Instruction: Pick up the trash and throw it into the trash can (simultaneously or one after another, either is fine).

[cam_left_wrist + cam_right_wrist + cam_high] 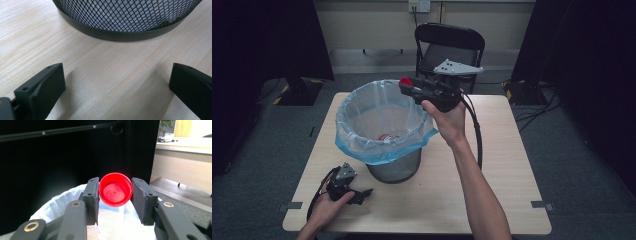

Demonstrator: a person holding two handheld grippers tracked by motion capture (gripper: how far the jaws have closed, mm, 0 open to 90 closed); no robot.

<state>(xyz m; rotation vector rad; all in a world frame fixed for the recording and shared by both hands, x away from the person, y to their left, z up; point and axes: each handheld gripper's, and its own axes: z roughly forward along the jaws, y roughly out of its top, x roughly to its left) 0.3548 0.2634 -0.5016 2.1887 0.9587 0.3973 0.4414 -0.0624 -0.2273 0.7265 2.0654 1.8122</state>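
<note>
My right gripper (408, 86) is clenched on a red bottle cap (115, 189), held above the far rim of the mesh bin (394, 167) with its blue-edged liner (362, 145), so I judge the carrying step nearly done: next I must bring the cap squarely over the opening and let the jaws part so it drops inside. My left gripper (364, 192) rests released and empty on the pale wooden table (502, 165) near its front-left corner, just beside the bin's base. A black folding chair (450, 47) stands beyond the table's far edge on grey carpet, dark curtains at either side.
</note>
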